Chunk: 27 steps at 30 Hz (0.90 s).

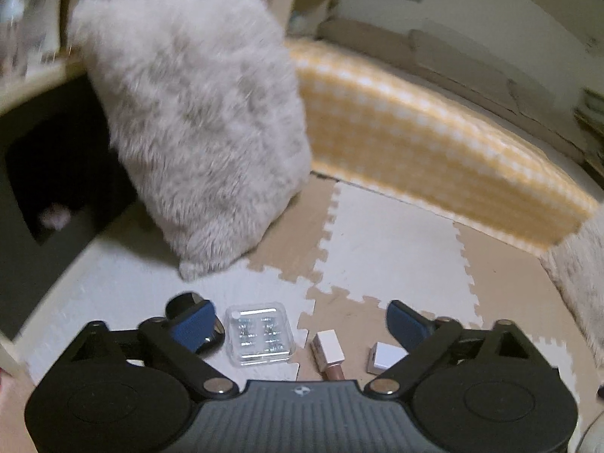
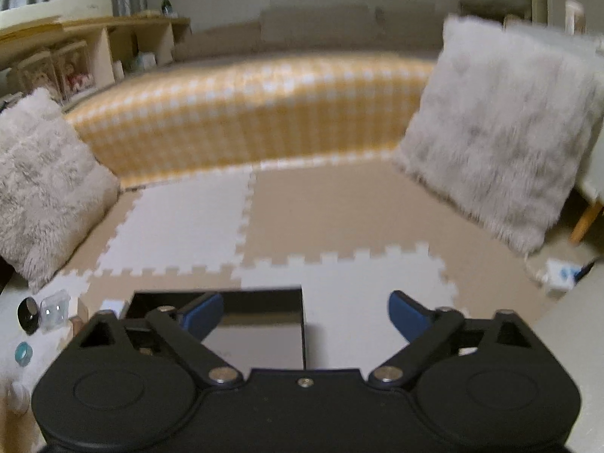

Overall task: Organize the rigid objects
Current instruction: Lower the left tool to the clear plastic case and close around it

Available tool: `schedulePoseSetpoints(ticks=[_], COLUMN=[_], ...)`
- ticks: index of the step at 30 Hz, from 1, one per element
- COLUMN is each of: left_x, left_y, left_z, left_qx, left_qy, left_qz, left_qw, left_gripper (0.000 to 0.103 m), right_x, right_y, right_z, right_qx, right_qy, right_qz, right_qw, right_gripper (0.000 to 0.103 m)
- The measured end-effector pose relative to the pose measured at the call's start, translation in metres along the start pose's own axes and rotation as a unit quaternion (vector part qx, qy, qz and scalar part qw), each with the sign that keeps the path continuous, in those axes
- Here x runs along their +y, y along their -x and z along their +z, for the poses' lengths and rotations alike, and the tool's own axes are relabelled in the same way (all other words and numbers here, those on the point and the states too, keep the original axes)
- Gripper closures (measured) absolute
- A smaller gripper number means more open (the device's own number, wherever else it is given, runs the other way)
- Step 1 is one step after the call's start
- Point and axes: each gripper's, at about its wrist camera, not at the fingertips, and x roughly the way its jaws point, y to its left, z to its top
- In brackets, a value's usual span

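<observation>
From the left wrist camera, the left gripper (image 1: 300, 324) hangs over a jigsaw foam floor mat (image 1: 392, 234) of white and tan tiles, its blue-padded jaws spread wide with nothing clamped between them. In the gap lie three small items: a clear plastic case (image 1: 259, 334) holding rows of small shiny pieces, a slim cosmetic tube with a white cap (image 1: 329, 351), and a small white box (image 1: 383, 358) just beside the right finger. A round black compact (image 1: 196, 322) sits partly behind the left finger. Beyond them the mat is open up to a fluffy grey cushion (image 1: 200, 120) and a yellow checked mattress edge (image 1: 434, 139).

From the right wrist camera, the right gripper (image 2: 305, 315) also stands wide apart, holding nothing. Beneath its left finger lies a glossy black tray (image 2: 260, 328), its right edge between the fingers. Far left sit the black compact (image 2: 28, 315), the clear case (image 2: 56, 310) and a teal ring (image 2: 23, 354). A second fluffy cushion (image 2: 502, 139) leans at right; the mat between is bare.
</observation>
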Motion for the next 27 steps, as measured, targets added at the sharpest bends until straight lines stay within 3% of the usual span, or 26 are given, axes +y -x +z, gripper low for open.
schedulePoseSetpoints(ticks=[10,15,23,27], left_x=[0.02,0.031,0.035,0.036], left_y=[-0.071,-0.099,-0.126,-0.136], left_z=[-0.005,-0.014,-0.018,-0.018], left_qx=[0.086,0.132,0.14,0.132], left_qy=[0.041,0.059,0.069,0.076], left_qz=[0.004,0.015,0.036,0.052], left_qw=[0.9954,0.9893,0.9871,0.9869], left_gripper=[0.031,0.031,0.031,0.031], right_x=[-0.007,-0.01,-0.008,-0.005], right_y=[-0.038,-0.049,-0.06,-0.062], right_z=[-0.016,-0.021,-0.025,-0.026], right_qx=[0.096,0.115,0.145,0.154], right_qy=[0.013,0.014,0.005,0.013], right_qz=[0.004,-0.018,0.016,0.019], right_qw=[0.995,0.993,0.989,0.988], right_gripper=[0.047,0.061,0.09,0.093])
